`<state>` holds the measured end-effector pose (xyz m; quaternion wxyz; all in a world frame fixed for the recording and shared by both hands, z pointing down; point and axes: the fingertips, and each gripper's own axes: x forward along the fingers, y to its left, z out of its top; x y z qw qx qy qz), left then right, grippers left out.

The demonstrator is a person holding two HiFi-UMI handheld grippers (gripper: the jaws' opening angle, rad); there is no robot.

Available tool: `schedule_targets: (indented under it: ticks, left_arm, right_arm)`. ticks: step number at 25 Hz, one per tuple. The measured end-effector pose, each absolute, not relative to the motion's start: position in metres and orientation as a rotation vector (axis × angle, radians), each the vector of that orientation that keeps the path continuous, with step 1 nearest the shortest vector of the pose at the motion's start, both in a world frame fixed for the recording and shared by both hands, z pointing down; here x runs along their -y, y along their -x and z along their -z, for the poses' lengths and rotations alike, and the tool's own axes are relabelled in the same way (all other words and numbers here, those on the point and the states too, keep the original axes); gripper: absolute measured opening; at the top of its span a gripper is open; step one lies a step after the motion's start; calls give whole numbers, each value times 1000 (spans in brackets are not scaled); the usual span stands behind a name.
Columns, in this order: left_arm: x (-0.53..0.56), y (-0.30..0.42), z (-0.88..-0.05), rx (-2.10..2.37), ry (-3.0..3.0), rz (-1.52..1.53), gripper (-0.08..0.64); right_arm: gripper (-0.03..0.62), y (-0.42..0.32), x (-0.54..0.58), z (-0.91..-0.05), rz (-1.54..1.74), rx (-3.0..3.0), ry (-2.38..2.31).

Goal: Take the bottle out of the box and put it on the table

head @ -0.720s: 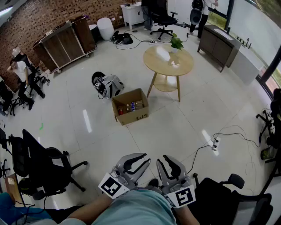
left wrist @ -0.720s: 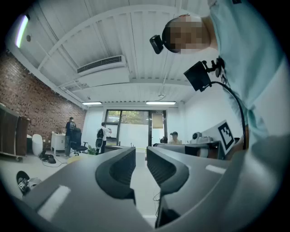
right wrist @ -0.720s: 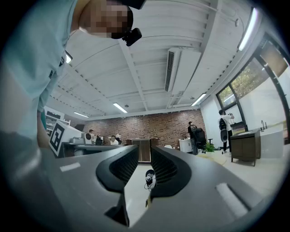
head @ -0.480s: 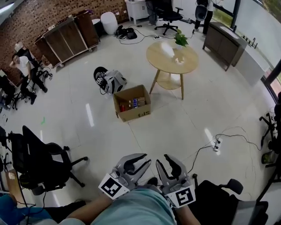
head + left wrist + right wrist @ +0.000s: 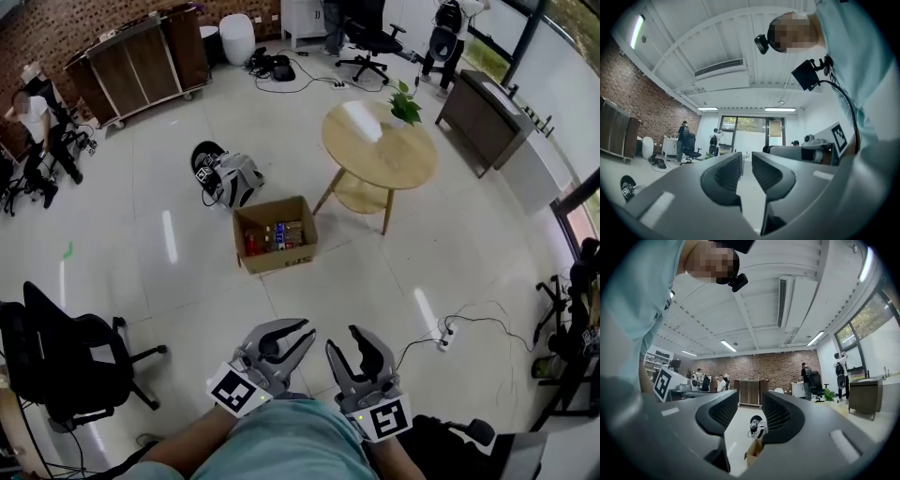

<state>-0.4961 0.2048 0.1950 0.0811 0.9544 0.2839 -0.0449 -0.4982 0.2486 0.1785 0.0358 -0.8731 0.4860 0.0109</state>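
An open cardboard box (image 5: 275, 246) stands on the floor ahead of me, with several bottles (image 5: 272, 236) lying inside it. Just behind it to the right is a round wooden table (image 5: 380, 145). Both grippers hang close to my body, far short of the box. My left gripper (image 5: 305, 330) has its jaws almost together and holds nothing; the left gripper view (image 5: 746, 159) shows only a thin slit between them. The right gripper (image 5: 345, 339) stands slightly open and empty. In the right gripper view (image 5: 750, 401) the box (image 5: 754, 452) shows low between the jaws.
A black and white bag (image 5: 230, 178) lies on the floor behind the box. A black office chair (image 5: 66, 352) stands at the left. A power strip with cables (image 5: 448, 333) lies at the right. A small plant (image 5: 405, 105) sits on the table. A wooden cabinet (image 5: 131, 61) lines the brick wall.
The head view has shifted: the box and table sit a little lower and nearer in the picture. Both grippers keep the same stance in front of my body.
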Motion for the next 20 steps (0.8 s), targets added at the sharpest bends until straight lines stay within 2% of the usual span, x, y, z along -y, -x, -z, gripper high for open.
schedule_targets:
  ticks: [3,6,12,20]
  left_arm:
    - [-164,465,-195,-852,-2853,140,67]
    - [-124,437,-201,-835,-2864,126,11]
    - [-77,392,-203,-801,-2872,117,11]
    - [-84,311,-218,-781,-2932,64,12]
  right_arm:
    - [147,466,-209,-174,-26,-1506,2707]
    - [147,439,-172,-174,-42,-1528,2733]
    - [147,389,-132,-180,-3,-1548,2748]
    - [146,305,-129,-193,-16,-1590,2669]
